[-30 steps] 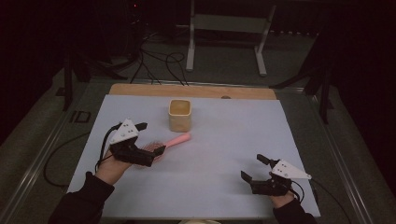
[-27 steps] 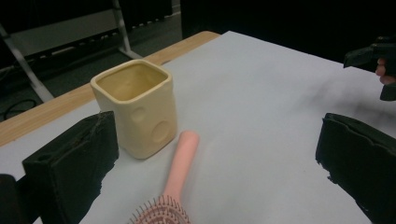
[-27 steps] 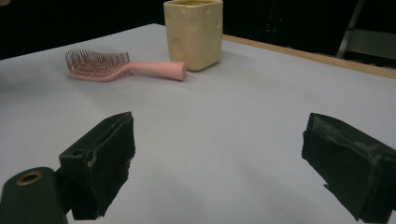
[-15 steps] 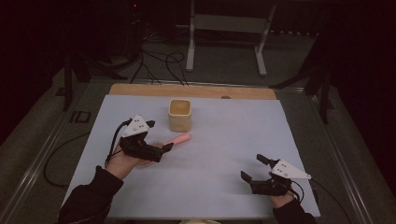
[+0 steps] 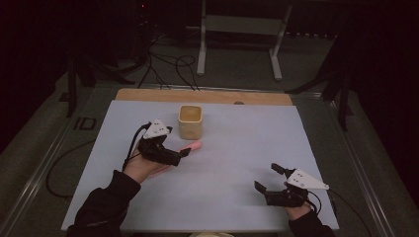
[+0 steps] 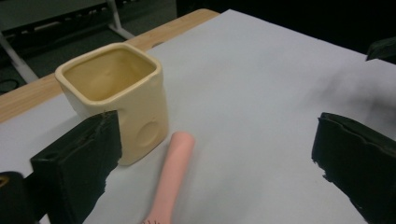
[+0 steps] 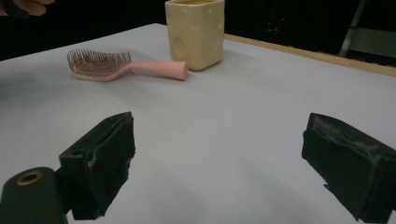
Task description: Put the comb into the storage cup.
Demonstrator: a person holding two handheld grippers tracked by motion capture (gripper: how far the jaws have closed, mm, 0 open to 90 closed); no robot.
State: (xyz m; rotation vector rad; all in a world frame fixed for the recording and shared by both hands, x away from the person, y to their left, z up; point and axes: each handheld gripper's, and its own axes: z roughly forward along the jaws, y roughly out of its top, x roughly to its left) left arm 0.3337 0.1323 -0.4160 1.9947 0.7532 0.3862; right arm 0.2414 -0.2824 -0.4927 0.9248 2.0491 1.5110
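The left claw (image 5: pixel 183 153) hovers over the left half of the white table (image 5: pixel 247 133), its jaws spread wide with nothing between them. Just under and ahead of it lies a pink hairbrush (image 7: pixel 122 66), flat on the table, its handle end pointing toward a cream square cup (image 5: pixel 190 121) and lying just beside the cup's base; in the left gripper view the handle (image 6: pixel 173 173) runs up between the jaws without touching either. The cup stands upright near the far wooden edge of the table. Well apart, at the near right, the right claw (image 5: pixel 271 178) sits low over bare table, jaws also wide apart and holding nothing.
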